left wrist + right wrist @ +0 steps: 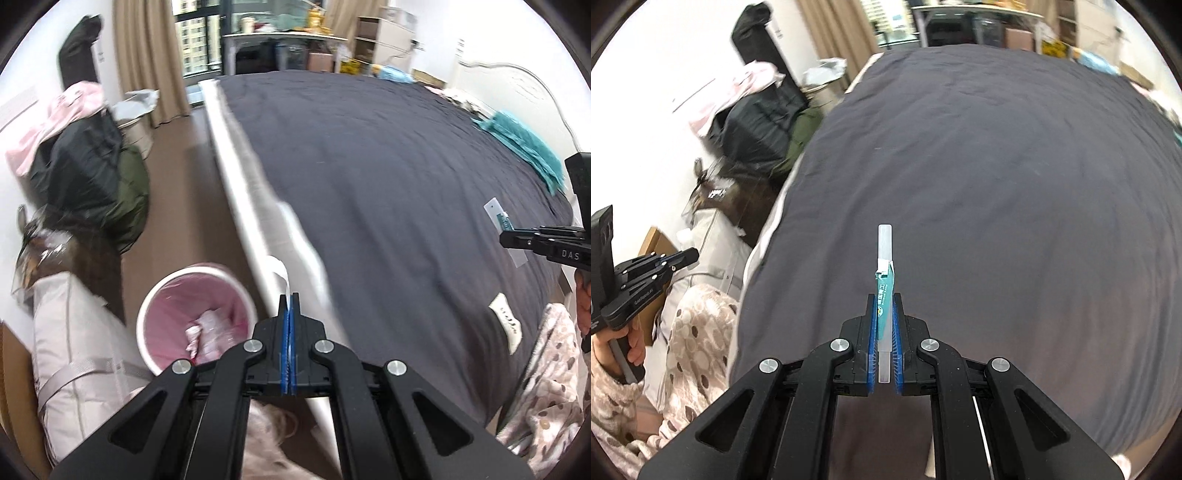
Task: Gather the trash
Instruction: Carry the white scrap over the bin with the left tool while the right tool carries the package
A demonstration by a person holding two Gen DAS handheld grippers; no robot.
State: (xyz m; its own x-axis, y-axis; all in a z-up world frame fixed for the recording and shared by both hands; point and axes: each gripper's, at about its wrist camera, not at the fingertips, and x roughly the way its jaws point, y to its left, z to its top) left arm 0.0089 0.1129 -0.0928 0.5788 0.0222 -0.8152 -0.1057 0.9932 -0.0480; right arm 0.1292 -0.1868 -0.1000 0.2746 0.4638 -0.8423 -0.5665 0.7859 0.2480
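While both grippers hang over the dark bed (997, 166):
Left gripper (290, 299): clenched on a white paper strip (280, 271), lower centre.
Right gripper (885, 314): clenched on a teal-labelled clear wrapper (885, 266), lower centre.
Pink-lined bin (195, 317): lower left, crumpled trash (207, 334) inside.

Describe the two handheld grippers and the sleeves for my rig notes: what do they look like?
Both the left gripper and the right gripper are matte black scissor-style linkages with round silver pivot bolts and blue pads lining the fingers. White lettering reading DAS shows on the right gripper in the left wrist view. The sleeve is fleecy pale pink with brown and white dots.
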